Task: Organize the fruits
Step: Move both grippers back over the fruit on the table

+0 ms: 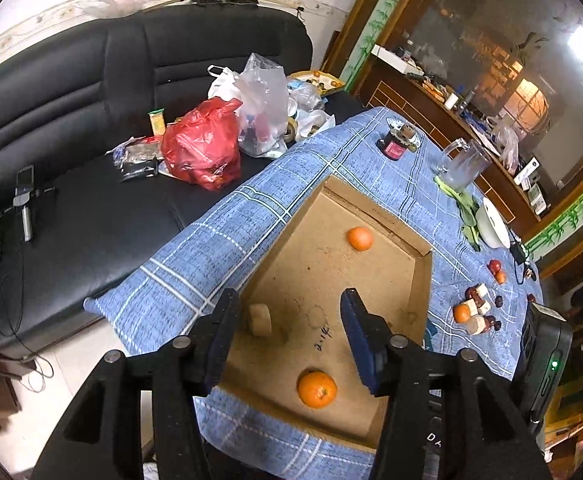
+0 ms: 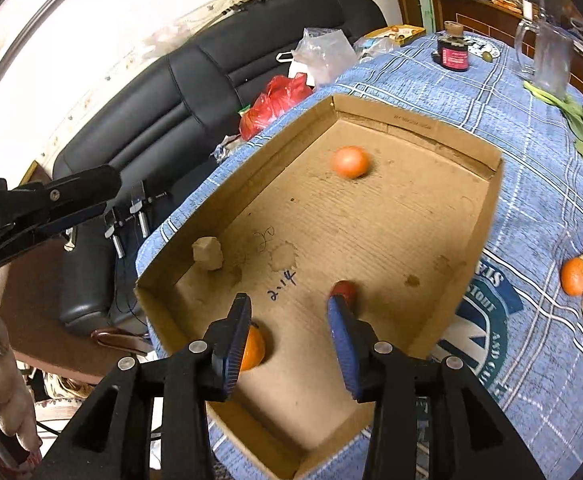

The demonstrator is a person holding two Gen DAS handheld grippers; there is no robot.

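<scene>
Left wrist view: left hand-held gripper [image 1: 289, 334] hangs over the near half of the cardboard box [image 1: 423, 280], jaws spread wide, nothing between them; near mandarin [image 1: 317, 389] lies on the box floor just below and between the fingers; far mandarin [image 1: 359, 238] sits well ahead toward the far wall; pale chunk [image 1: 259, 319] rests just inside the left finger, close to the box's left wall; loose fruit pile [image 1: 476, 312] waits on the blue cloth of the counter [image 1: 211, 248], off to the right beyond the box wall. Risk, as I judge it: a descent from here could knock the near mandarin and set it rolling across the flat floor; the left finger could also clip the pale chunk or the box wall.

Right wrist view: right hand-held gripper [image 2: 289, 326] also over the box, jaws wide apart and holding nothing; a red fruit [image 2: 345, 291] lies on the floor right at the tip of the right finger; whether it touches the pad I cannot tell; the near mandarin shows half hidden behind the left finger; the far mandarin looks blurred, possibly rolling. Left hand-held gripper visible far to the left, outside the box edge. Risks: round fruit wandering on the bare cardboard; the right finger nudging the red fruit on withdrawal; a swing right toward the pile catching the box's right wall and shifting the light box; both tools crowding the same corner.
</scene>
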